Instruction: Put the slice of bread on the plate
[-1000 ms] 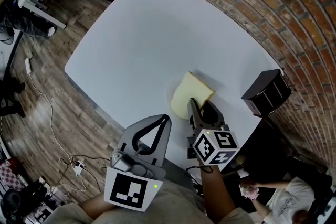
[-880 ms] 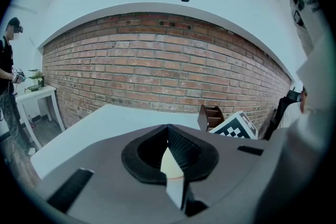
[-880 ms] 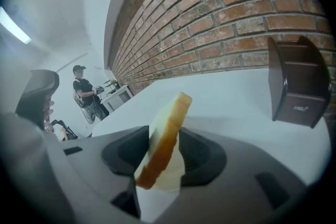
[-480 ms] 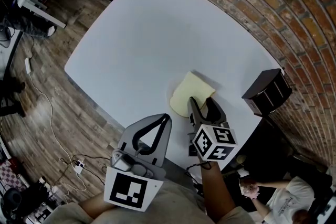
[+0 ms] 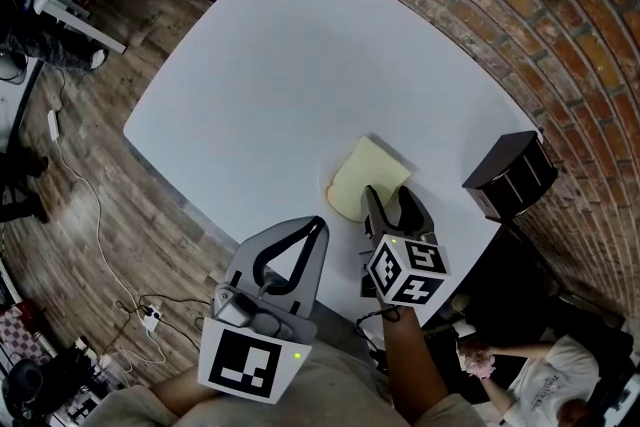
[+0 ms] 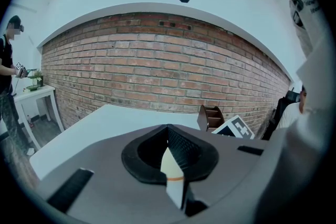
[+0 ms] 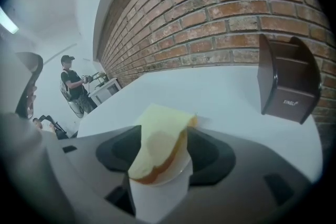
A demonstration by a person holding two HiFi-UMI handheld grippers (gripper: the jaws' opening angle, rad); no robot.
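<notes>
The slice of bread [image 5: 366, 179] lies on a white plate [image 5: 328, 188] near the table's right front corner. My right gripper [image 5: 392, 206] is just behind it, and its jaws are opening. In the right gripper view the near end of the bread [image 7: 157, 140] sits between the spread jaws of the right gripper [image 7: 167, 134], with no pad pressing on it, and the plate's rim [image 7: 176, 174] shows under it. My left gripper [image 5: 316, 225] hangs close to my body, off the table's front edge, away from the bread. The left gripper [image 6: 168, 131] has its tips together and holds nothing.
A dark brown wooden holder [image 5: 508, 173] stands at the table's right edge, close to the plate, also seen as the holder [image 7: 287, 78]. A brick wall [image 5: 520, 5] runs behind the white table [image 5: 280, 65]. A person [image 5: 540, 370] sits at the lower right.
The right gripper's jaws have spread apart and let go of the bread. The slice has dropped from a raised tilt to lie flatter on the plate. The left gripper has not moved.
</notes>
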